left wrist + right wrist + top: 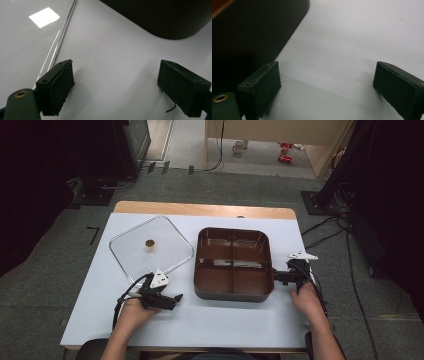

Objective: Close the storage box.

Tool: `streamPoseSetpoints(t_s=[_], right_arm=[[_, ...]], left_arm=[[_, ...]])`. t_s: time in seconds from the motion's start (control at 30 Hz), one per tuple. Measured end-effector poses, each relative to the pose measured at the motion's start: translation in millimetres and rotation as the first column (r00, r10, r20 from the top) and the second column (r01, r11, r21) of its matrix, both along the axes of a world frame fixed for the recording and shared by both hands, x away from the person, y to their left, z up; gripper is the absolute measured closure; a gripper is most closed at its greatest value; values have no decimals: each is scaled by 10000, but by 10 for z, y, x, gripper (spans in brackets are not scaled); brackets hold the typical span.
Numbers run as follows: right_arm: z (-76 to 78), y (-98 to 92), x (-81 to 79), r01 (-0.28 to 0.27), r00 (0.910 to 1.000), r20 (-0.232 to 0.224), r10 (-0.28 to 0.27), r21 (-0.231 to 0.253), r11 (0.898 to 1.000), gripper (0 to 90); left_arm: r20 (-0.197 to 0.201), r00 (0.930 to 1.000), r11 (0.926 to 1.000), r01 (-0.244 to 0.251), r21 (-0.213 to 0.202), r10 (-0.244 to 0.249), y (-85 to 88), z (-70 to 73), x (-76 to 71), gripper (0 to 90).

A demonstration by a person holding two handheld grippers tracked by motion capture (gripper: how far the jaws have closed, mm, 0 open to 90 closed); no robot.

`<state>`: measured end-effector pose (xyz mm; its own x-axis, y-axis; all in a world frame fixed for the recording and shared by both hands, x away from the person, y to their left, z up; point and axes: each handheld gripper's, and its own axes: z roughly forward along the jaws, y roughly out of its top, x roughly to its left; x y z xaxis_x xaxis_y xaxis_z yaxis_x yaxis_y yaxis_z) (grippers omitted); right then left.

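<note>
- Judging from the layout, we have the clear lid [151, 246] off and flat on the table [90, 315], just left of the brown four-compartment tray [233, 263]; covering it remains.
- We hold the left gripper [172, 299] and right gripper [278, 276] wide apart, gripping nothing.
- We see the tray empty and glossy.

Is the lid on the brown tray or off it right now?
Off. The clear lid lies flat on the white table, left of the four-compartment brown tray, whose compartments are uncovered and look empty.
</note>
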<state>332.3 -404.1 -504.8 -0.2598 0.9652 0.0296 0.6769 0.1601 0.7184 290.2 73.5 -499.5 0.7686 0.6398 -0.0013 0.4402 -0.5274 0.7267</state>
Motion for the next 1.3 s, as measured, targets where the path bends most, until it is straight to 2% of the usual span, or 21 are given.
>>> streamPoseSetpoints(t_s=[0.4, 0.57, 0.63, 0.77, 0.87, 0.93, 0.97, 1.0, 1.03, 1.3], right_arm=[[0, 0, -1, 1, 10000, -2, -1, -7, 10000, 69], [0, 0, -1, 2, 10000, -1, -2, -4, 10000, 69], [0, 0, -1, 3, 10000, 5, -3, -4, 10000, 69], [0, 1, -1, 9, 10000, -3, -9, -5, 10000, 69], [0, 1, -1, 9, 10000, -2, -9, -6, 10000, 69], [0, 2, -1, 6, 10000, -2, -6, -12, 10000, 69], [1, 2, -1, 8, 10000, -3, -8, -11, 10000, 69], [1, 2, -1, 7, 10000, -3, -7, -13, 10000, 69], [1, 2, -1, 7, 10000, -3, -7, -13, 10000, 69], [1, 3, -1, 8, 10000, -2, -8, -19, 10000, 69]], left_arm=[[25, 10000, 10000, -6, 10, 6, -2, 0, -2, 135], [-44, 9991, 9992, -411, -15, 411, -26, 6, -17, 140], [-150, 9984, 9984, -551, 148, 553, -51, 22, -13, 143], [-322, 9975, 9974, -622, 365, 634, -78, 49, 0, 149], [-354, 9971, 9973, -660, 320, 671, -75, 52, 0, 157], [-400, 9957, 9959, -817, 390, 833, -68, 72, 8, 230], [-429, 9949, 9952, -901, 382, 917, -61, 84, 13, 230], [-461, 9941, 9945, -961, 425, 980, -47, 97, 22, 290], [-461, 9941, 9945, -961, 425, 980, -47, 97, 22, 309], [-669, 9936, 9945, -874, 575, 912, -51, 132, 25, 357]])
